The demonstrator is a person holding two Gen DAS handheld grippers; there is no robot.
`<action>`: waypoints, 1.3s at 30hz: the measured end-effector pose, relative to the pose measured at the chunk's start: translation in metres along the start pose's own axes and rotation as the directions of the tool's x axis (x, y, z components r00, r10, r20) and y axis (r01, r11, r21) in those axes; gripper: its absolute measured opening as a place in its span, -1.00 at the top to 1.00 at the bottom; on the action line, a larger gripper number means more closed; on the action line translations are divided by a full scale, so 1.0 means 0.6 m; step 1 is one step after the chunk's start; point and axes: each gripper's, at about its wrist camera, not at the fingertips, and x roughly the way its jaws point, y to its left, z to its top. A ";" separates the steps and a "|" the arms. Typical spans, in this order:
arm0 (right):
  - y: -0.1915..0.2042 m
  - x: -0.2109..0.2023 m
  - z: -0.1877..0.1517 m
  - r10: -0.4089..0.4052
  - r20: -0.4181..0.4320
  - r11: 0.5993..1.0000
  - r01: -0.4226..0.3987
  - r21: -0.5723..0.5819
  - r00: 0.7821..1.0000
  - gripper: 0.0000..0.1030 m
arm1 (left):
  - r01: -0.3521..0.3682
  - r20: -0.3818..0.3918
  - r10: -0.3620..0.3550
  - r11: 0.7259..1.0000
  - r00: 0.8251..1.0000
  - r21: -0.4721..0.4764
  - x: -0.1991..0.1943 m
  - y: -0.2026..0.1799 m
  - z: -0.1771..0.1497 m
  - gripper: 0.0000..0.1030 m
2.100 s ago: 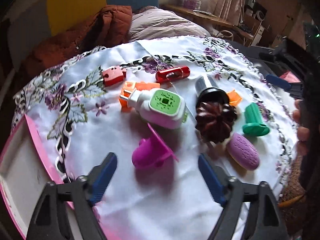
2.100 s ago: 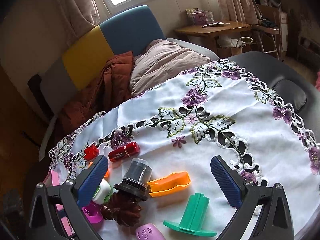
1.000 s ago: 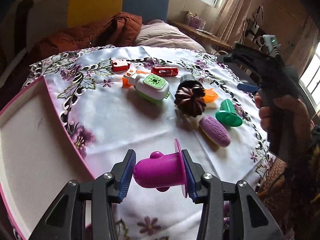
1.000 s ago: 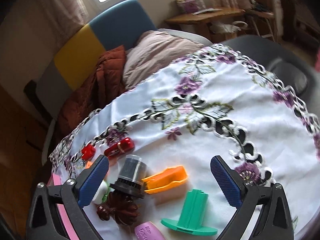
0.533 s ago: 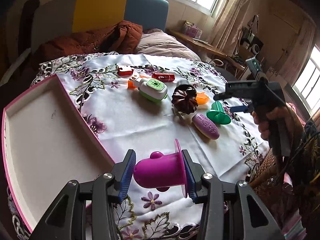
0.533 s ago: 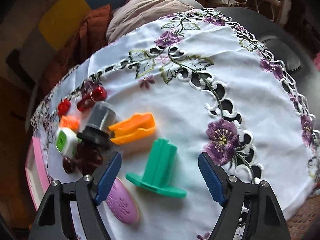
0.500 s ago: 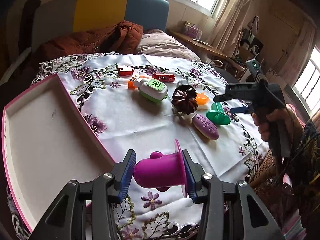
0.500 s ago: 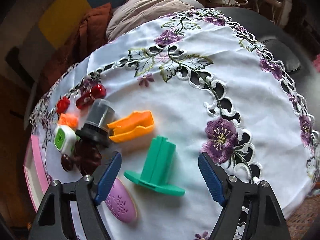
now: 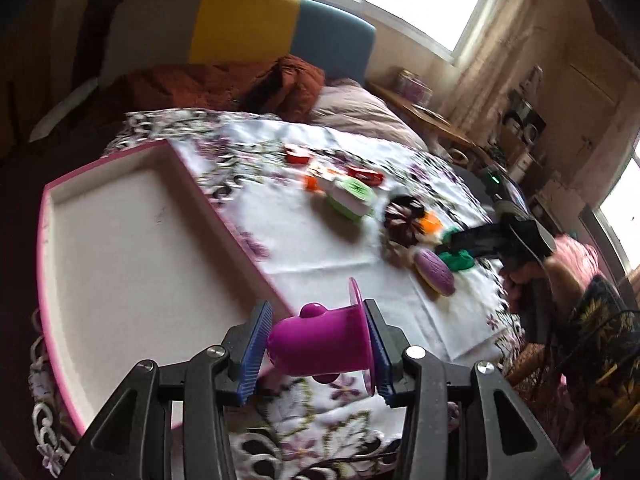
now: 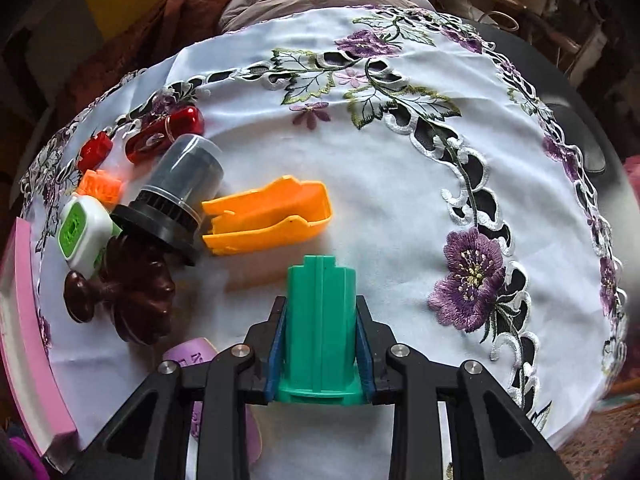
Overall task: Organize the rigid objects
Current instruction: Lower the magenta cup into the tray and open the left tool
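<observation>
My left gripper point(image 9: 318, 346) is shut on a magenta cup-shaped piece point(image 9: 320, 344) with a wide flange, held above the near right corner of the pink-rimmed white tray point(image 9: 120, 248). My right gripper point(image 10: 322, 344) is shut on a green finned cylinder piece point(image 10: 322, 320) with a flat base; it still lies low on the cloth. The right gripper also shows in the left wrist view point(image 9: 492, 238), over the green piece point(image 9: 458, 260).
On the embroidered white cloth point(image 10: 400, 184) lie an orange scoop point(image 10: 268, 216), a black-and-clear capped jar point(image 10: 176, 192), a brown flower-shaped knob point(image 10: 128, 288), a green-and-white box point(image 10: 82, 232), a purple oval point(image 10: 212, 400), two red pieces point(image 10: 164, 134) and a small orange block point(image 10: 100, 186). The tray rim point(image 10: 28, 336) is at left.
My left gripper has swung left with the magenta piece, toward the tray. My right gripper has dropped onto the green piece and closed on it.
</observation>
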 end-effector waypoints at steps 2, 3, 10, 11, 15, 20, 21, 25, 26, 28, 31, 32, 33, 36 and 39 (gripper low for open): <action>-0.002 -0.001 0.000 -0.005 0.002 1.000 0.005 -0.004 1.000 0.39 | -0.027 0.008 0.027 0.999 1.000 -0.035 -0.006 0.028 0.003 0.11; -0.001 -0.002 0.000 -0.015 0.004 1.000 0.015 -0.016 1.000 0.38 | -0.046 0.011 0.046 0.997 0.999 -0.056 -0.009 0.045 0.006 0.11; 0.009 0.000 -0.003 -0.039 0.021 0.998 0.041 -0.053 0.999 0.36 | -0.173 0.001 0.177 0.964 0.984 -0.199 -0.011 0.181 0.040 0.11; 0.009 -0.001 -0.004 -0.042 0.024 0.997 0.044 -0.057 0.999 0.36 | -0.193 -0.003 0.197 0.961 0.980 -0.198 -0.008 0.193 0.046 0.11; 0.015 -0.003 -0.005 -0.063 0.038 0.994 0.066 -0.085 0.997 0.37 | -0.271 -0.018 0.272 0.943 0.962 -0.195 0.012 0.242 0.076 0.11; 0.027 0.000 -0.009 -0.082 0.051 0.989 0.088 -0.118 0.995 0.37 | -0.324 -0.037 0.323 0.926 0.946 -0.193 0.040 0.277 0.102 0.11; 0.027 0.000 -0.009 -0.084 0.052 0.989 0.090 -0.121 0.995 0.37 | -0.330 -0.044 0.328 0.924 0.944 -0.192 0.047 0.282 0.105 0.11; 0.025 -0.001 -0.007 -0.092 0.057 0.986 0.099 -0.137 0.994 0.37 | -0.372 -0.064 0.366 0.909 0.928 -0.188 0.069 0.302 0.117 0.11; 0.027 0.000 -0.007 -0.094 0.059 0.985 0.102 -0.141 0.994 0.37 | -0.387 -0.066 0.381 0.903 0.922 -0.190 0.074 0.309 0.120 0.11; 0.031 0.001 -0.008 -0.097 0.061 0.984 0.105 -0.145 0.993 0.37 | -0.414 -0.074 0.408 0.890 0.910 -0.190 0.081 0.318 0.126 0.11; 0.032 -0.003 -0.009 -0.097 0.062 0.983 0.106 -0.150 0.993 0.37 | -0.433 -0.087 0.424 0.881 0.901 -0.192 0.088 0.329 0.133 -0.06; 0.031 -0.002 -0.009 -0.097 0.063 0.983 0.106 -0.152 0.993 0.37 | -0.443 -0.091 0.433 0.875 0.897 -0.195 0.087 0.330 0.133 -0.12; 0.032 -0.002 -0.009 -0.098 0.063 0.982 0.106 -0.154 0.993 0.37 | -0.442 -0.081 0.435 0.874 0.897 -0.201 0.079 0.329 0.130 -0.14; 0.032 -0.001 -0.010 -0.100 0.064 0.981 0.109 -0.160 0.993 0.37 | -0.459 -0.034 0.463 0.864 0.886 -0.205 0.051 0.314 0.125 -0.21; 0.035 -0.002 -0.010 -0.106 0.066 0.979 0.116 -0.167 0.992 0.37 | -0.462 0.008 0.476 0.857 0.879 -0.226 0.015 0.294 0.109 -0.22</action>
